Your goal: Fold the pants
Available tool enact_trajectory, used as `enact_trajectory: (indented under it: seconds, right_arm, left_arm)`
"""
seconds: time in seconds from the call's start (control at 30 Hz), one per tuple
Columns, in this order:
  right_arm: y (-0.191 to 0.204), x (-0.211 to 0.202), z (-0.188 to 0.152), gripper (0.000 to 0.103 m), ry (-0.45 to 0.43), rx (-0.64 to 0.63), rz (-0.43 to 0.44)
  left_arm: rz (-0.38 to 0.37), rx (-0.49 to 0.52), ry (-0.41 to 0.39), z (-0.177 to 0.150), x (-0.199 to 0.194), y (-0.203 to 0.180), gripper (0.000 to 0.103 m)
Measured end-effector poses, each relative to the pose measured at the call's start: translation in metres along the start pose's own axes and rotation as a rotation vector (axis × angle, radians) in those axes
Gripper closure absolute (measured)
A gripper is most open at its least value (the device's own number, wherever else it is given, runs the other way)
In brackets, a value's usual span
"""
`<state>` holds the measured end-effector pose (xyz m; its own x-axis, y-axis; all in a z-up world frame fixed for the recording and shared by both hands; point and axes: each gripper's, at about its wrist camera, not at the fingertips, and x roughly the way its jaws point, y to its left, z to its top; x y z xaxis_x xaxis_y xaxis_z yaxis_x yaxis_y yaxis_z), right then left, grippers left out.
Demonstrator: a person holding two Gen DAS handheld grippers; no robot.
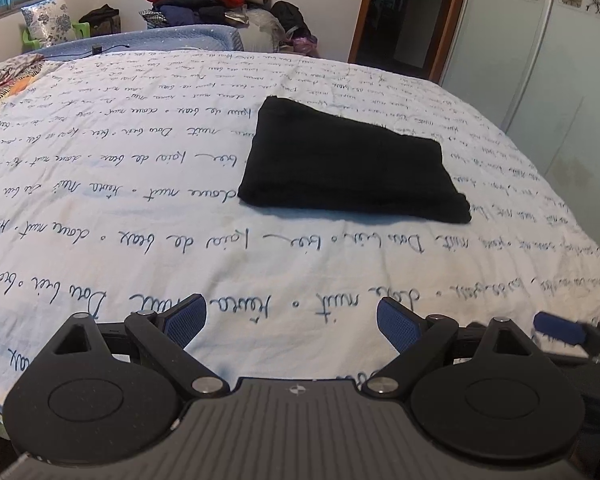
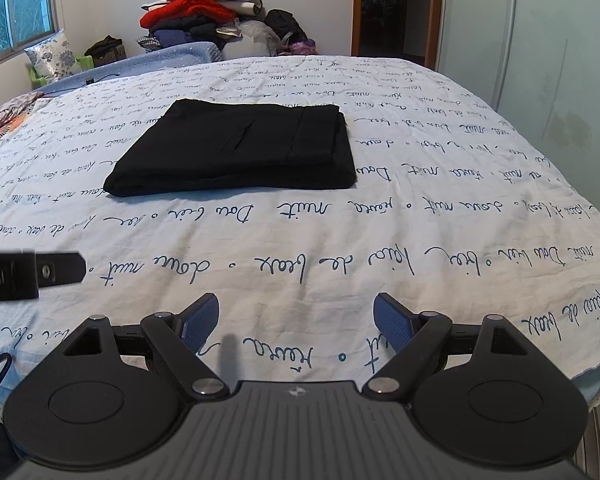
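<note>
The black pants (image 1: 352, 164) lie folded into a compact flat rectangle on the white bedsheet with handwriting print (image 1: 140, 208). They also show in the right wrist view (image 2: 240, 152), with a pocket seam and waistband on top. My left gripper (image 1: 292, 324) is open and empty, low over the sheet, well short of the pants. My right gripper (image 2: 296, 322) is open and empty, also near the bed's front edge. A blue fingertip of the right gripper shows at the right edge of the left wrist view (image 1: 560, 330). Part of the left gripper shows at the left of the right wrist view (image 2: 32, 274).
A pile of clothes (image 2: 204, 12) stands behind the bed's far edge. A floral pillow (image 2: 52, 58) leans under the window at far left. A patterned cloth (image 1: 4, 84) lies at the bed's left edge. A doorway (image 2: 392, 8) and a frosted wardrobe door (image 2: 540, 60) are on the right.
</note>
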<state>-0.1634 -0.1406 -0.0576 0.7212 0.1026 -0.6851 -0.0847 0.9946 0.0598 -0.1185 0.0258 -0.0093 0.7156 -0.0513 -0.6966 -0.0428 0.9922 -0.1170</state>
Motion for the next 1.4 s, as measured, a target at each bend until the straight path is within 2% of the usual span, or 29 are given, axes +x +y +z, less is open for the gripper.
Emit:
enact_trajectory:
  seconds: [0.67,0.77,0.87,1.03,1.07,1.4]
  right_arm:
    - [-0.002,0.001,-0.001,0.018,0.008,0.006,0.001]
    - [-0.002,0.001,-0.001,0.018,0.007,0.004,-0.003]
    - [-0.003,0.003,-0.001,0.018,0.009,0.007,-0.009]
    - [-0.005,0.004,-0.002,0.018,0.012,0.017,-0.014]
    - [-0.005,0.004,-0.002,0.018,0.015,0.013,-0.015]
    - [-0.002,0.009,-0.001,0.018,0.034,-0.012,-0.018]
  left_arm:
    - [0.012,0.028,-0.026,0.007,-0.001,-0.005,0.009]
    - [0.015,0.034,-0.033,0.005,0.008,-0.004,0.005]
    - [0.054,0.051,-0.006,0.000,0.029,-0.003,0.005]
    - [0.073,0.011,0.085,-0.009,0.062,0.006,0.003]
    - [0.068,0.005,0.083,-0.011,0.065,0.007,0.000]
    - [0.095,0.051,0.061,-0.015,0.069,0.001,0.000]
